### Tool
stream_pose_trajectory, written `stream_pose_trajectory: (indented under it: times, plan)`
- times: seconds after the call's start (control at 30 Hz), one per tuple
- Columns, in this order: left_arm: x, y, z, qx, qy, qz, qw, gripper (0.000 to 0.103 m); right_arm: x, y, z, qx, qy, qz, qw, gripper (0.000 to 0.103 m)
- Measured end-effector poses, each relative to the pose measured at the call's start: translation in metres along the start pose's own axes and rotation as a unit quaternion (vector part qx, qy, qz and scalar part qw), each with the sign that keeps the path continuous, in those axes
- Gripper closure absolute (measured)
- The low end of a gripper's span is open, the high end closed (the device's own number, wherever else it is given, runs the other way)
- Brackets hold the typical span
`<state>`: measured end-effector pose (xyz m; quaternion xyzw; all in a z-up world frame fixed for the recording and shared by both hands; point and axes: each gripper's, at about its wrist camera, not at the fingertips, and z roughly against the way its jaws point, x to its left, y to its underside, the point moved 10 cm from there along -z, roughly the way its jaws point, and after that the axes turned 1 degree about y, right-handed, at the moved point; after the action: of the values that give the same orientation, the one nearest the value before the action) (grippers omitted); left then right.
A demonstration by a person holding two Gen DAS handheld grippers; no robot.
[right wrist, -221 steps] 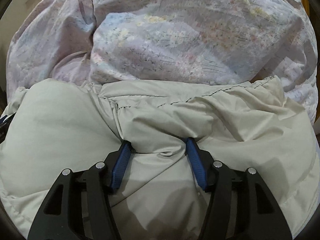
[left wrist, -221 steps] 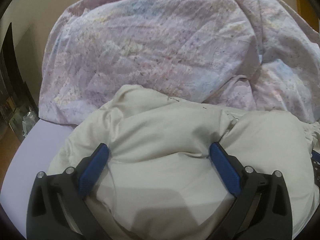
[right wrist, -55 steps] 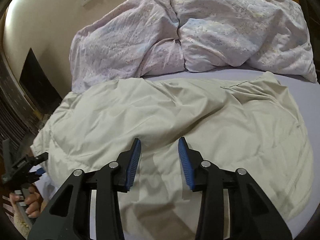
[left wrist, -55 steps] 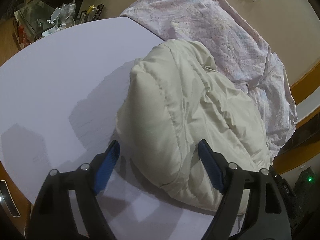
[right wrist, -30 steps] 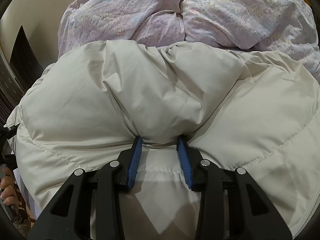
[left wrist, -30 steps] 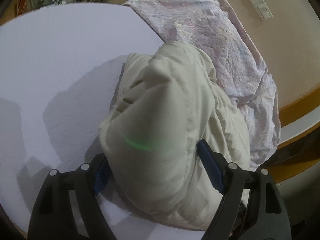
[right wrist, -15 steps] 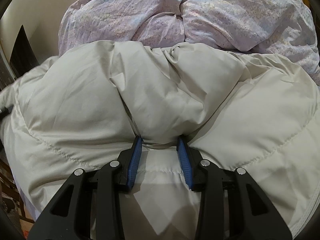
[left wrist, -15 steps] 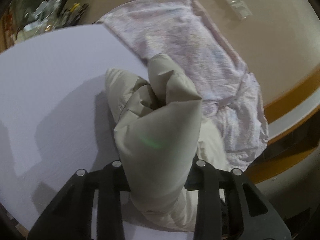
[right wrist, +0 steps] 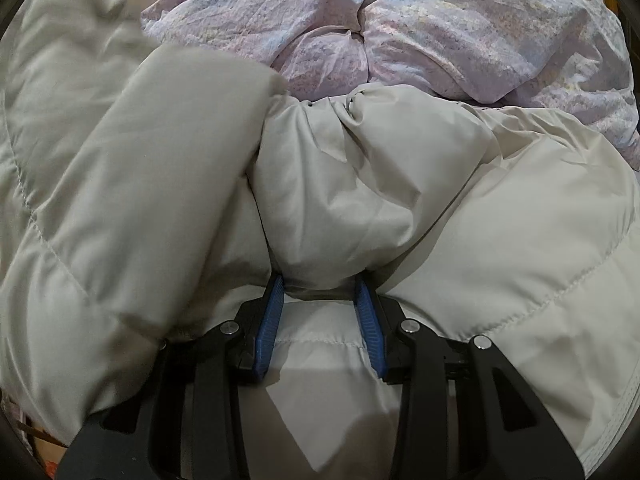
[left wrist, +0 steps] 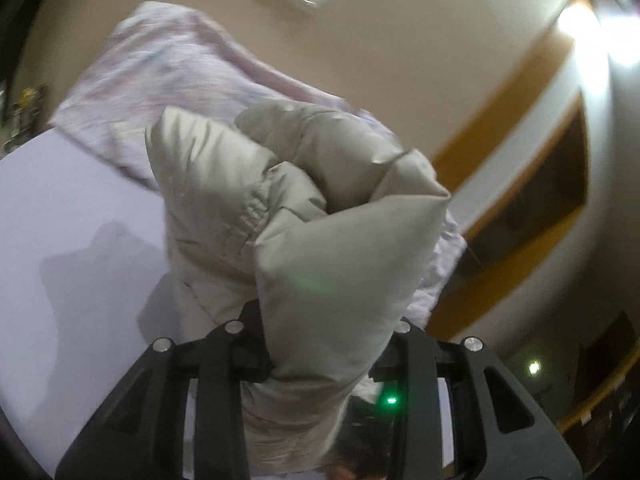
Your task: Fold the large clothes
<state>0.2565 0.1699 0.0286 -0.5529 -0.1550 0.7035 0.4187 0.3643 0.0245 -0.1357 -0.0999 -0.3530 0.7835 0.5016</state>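
L gripper (left wrist: 324, 344) pinched a jacket (left wrist: 320, 216) fold above bare sheet (left wrist: 68, 216); R gripper (right wrist: 320, 300) pinched jacket near the duvet (right wrist: 460, 28) edge.

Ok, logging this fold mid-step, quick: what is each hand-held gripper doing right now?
Left hand-held gripper: closed on a bunched fold of the beige puffer jacket, raised off the bed.
Right hand-held gripper: closed on another fold of the jacket.
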Motion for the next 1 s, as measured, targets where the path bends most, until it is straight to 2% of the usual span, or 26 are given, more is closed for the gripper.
stream_pose_trajectory:
  times: [0.1,0.17,0.3,0.43,0.5,0.63,0.83,0.93,1.0]
  plan:
    - [-0.037,0.013,-0.025,0.025,0.032,-0.016,0.9991,0.069,-0.003,-0.002,0.001,-0.003,-0.005,-0.005,1.0,0.064]
    - [-0.05,0.02,-0.037,0.038,0.038,-0.02,0.9984,0.068,-0.006,-0.003,0.005,-0.008,-0.011,-0.01,1.0,0.064]
    - [-0.072,0.035,-0.059,0.056,0.037,-0.034,0.9971,0.066,-0.019,-0.002,0.022,-0.015,-0.025,-0.005,1.0,0.064]
    - [-0.087,0.048,-0.075,0.068,0.038,-0.046,0.9959,0.066,-0.036,0.004,0.058,-0.039,-0.037,-0.009,0.998,0.062]
    - [-0.096,0.057,-0.081,0.076,0.038,-0.055,0.9948,0.066,-0.051,0.006,0.078,-0.055,-0.044,-0.023,0.997,0.056]
    - [-0.11,0.069,-0.099,0.092,0.041,-0.069,0.9925,0.066,-0.091,0.016,0.111,-0.074,-0.042,-0.062,0.994,0.056]
    - [-0.136,0.103,-0.129,0.133,0.057,-0.086,0.9857,0.066,-0.134,0.039,0.122,-0.077,-0.045,-0.123,0.988,0.057]
    - [-0.152,0.13,-0.15,0.169,0.068,-0.095,0.9786,0.066,-0.139,0.046,0.127,-0.08,-0.06,-0.136,0.986,0.057]
    - [-0.158,0.148,-0.164,0.195,0.075,-0.1,0.9729,0.065,-0.14,0.051,0.129,-0.084,-0.053,-0.133,0.986,0.057]
